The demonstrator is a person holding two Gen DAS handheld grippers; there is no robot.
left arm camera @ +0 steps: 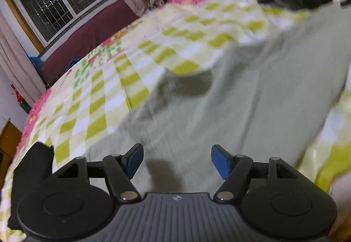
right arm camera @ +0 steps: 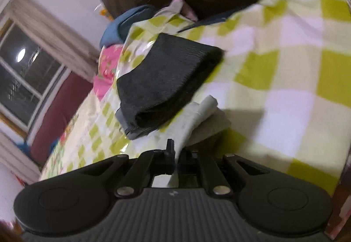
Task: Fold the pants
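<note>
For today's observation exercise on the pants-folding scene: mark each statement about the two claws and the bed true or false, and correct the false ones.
1. The left claw is clamped on cloth. False: it stands open above the pale green pants.
2. The right claw is shut on the pale green pants' edge. True.
3. The bedsheet is plain white. False: green-and-white checked.
4. A folded dark garment lies on the bed. True.
</note>
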